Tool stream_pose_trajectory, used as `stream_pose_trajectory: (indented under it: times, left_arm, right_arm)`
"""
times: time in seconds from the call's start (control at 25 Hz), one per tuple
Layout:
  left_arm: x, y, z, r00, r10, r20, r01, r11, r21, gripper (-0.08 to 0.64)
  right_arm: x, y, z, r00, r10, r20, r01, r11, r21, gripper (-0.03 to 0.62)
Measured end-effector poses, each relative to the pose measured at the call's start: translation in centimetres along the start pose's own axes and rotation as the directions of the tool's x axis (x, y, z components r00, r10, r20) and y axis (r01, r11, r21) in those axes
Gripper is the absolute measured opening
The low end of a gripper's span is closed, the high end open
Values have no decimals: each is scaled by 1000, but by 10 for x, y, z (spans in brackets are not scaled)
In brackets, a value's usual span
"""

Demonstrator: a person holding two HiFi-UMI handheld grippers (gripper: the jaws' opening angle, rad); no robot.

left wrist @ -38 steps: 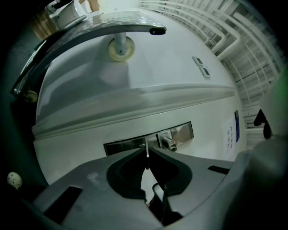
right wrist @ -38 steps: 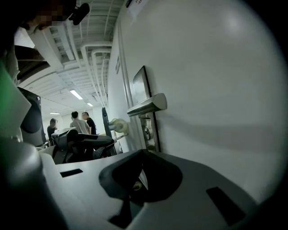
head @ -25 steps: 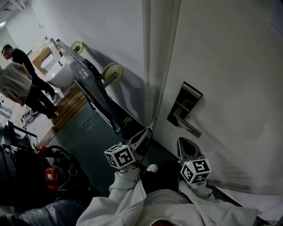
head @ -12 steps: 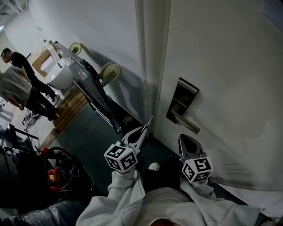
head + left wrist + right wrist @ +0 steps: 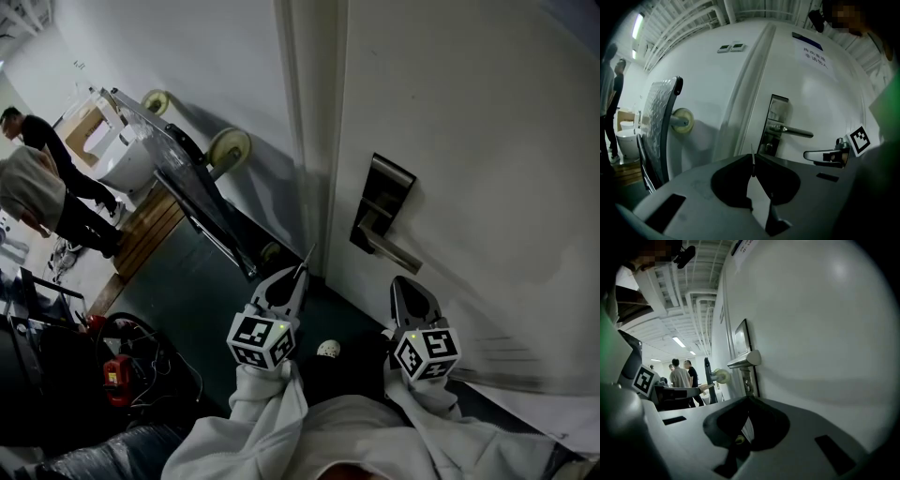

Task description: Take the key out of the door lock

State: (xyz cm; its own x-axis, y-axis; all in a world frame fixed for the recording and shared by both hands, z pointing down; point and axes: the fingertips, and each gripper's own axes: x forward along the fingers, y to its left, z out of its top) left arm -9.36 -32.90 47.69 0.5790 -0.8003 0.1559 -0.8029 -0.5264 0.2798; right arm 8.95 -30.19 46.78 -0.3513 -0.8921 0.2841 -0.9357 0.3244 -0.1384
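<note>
The white door (image 5: 469, 141) carries a dark metal lock plate (image 5: 386, 187) with a lever handle (image 5: 394, 255). In the left gripper view the keyhole (image 5: 768, 148) sits below the lever (image 5: 794, 132) with nothing in it. My left gripper (image 5: 298, 274) is shut on a thin key (image 5: 752, 155), whose blade sticks up past the jaw tips. It hangs left of and below the lock, apart from the door. My right gripper (image 5: 406, 284) is shut and holds nothing, just below the lever and near the door face.
A metal hand cart (image 5: 192, 192) with pale wheels leans on the wall left of the door frame. Two people (image 5: 42, 183) stand far left beside a white fixture (image 5: 122, 150). A red tool (image 5: 111, 373) and cables lie on the dark floor.
The view has swung, so the door and lock sit further left. My left gripper has turned more upright with the key. The right gripper has shifted slightly right.
</note>
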Motion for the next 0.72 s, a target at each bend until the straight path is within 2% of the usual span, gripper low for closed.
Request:
stream_pose_trajectory:
  times: [0.72]
  left_arm:
    - [7, -11, -6, 999, 10, -32, -9, 1000, 22, 28]
  right_arm:
    - [-9, -10, 3, 1000, -23, 17, 23, 999, -24, 51]
